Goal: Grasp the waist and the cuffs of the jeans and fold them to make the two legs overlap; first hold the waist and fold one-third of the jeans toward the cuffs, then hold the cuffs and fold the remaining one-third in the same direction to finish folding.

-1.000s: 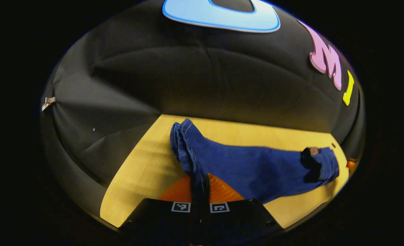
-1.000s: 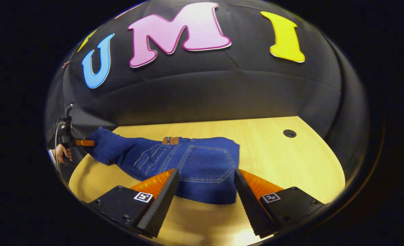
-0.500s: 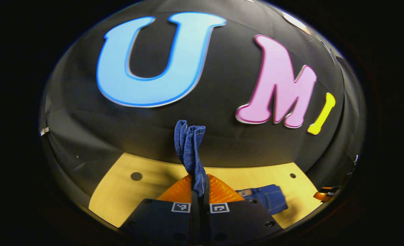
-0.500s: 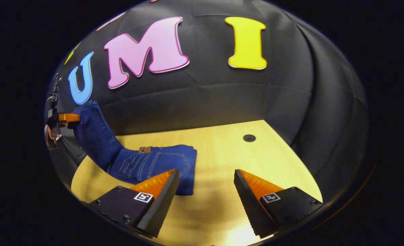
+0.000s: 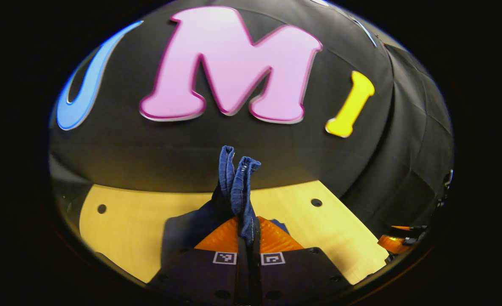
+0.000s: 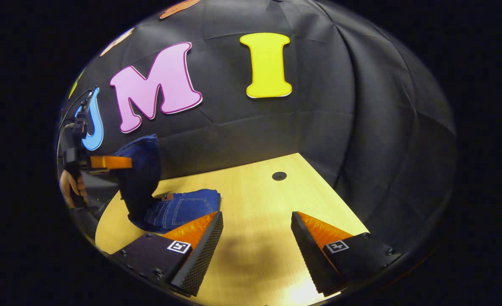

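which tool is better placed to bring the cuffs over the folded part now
Left. The left tool is shut on the jeans cuffs, lifted above the table; the right tool is open.

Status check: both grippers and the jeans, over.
Left gripper shut on the jeans cuffs, lifted over the table. Right gripper open, holding nothing, beside the folded waist end. Nothing in the way.
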Tool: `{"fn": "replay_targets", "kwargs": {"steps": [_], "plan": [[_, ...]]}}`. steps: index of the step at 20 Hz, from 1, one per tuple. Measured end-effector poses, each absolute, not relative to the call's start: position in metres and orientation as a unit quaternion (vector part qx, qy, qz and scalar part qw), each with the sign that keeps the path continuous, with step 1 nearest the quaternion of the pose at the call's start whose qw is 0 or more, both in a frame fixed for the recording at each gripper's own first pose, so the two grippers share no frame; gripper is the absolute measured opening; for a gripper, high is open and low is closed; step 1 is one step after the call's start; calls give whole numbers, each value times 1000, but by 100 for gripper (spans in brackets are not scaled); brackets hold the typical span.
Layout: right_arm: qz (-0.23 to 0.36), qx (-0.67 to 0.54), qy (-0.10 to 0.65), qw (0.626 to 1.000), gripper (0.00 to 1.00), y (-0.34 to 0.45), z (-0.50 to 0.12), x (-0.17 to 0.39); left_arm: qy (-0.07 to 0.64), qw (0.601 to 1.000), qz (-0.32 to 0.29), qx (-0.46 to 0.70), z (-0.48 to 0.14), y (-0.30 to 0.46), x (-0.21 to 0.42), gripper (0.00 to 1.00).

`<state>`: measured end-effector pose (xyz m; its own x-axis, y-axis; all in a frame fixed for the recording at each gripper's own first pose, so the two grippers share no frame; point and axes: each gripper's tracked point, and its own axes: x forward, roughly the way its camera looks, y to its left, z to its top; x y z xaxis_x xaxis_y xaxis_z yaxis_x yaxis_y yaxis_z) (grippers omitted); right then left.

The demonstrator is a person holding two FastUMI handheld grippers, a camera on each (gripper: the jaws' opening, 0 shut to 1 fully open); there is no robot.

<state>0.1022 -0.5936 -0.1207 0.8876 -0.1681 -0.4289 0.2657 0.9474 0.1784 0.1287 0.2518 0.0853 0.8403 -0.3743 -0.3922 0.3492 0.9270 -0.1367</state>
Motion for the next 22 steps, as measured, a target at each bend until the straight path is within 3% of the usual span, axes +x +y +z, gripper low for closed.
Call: {"fn": "replay_targets", "kwargs": {"steps": [7,9,10,11,12,14,17,18,22], "plan": [[-134,136,226,955,98,-607,-124,63,296,930,-219,9,62,249,95,10],[-138,142,230,953,98,-609,-126,50,308,925,-224,-3,68,251,80,15],[-139,143,229,953,99,-609,-124,46,309,923,-230,-14,73,249,72,26],[-139,142,228,953,98,-608,-121,45,308,920,-241,-28,83,249,62,22],[-138,142,227,954,98,-606,-119,47,303,920,-247,-37,74,238,63,43],[-131,138,225,956,98,-599,-114,45,283,924,-255,-37,82,240,52,51],[-113,126,222,960,98,-583,-102,45,252,936,-245,-13,98,263,32,89],[-107,123,220,962,98,-575,-99,46,242,941,-237,-10,105,277,21,96],[-79,107,204,970,98,-536,-72,44,188,960,-204,-28,150,341,-33,96]]}}
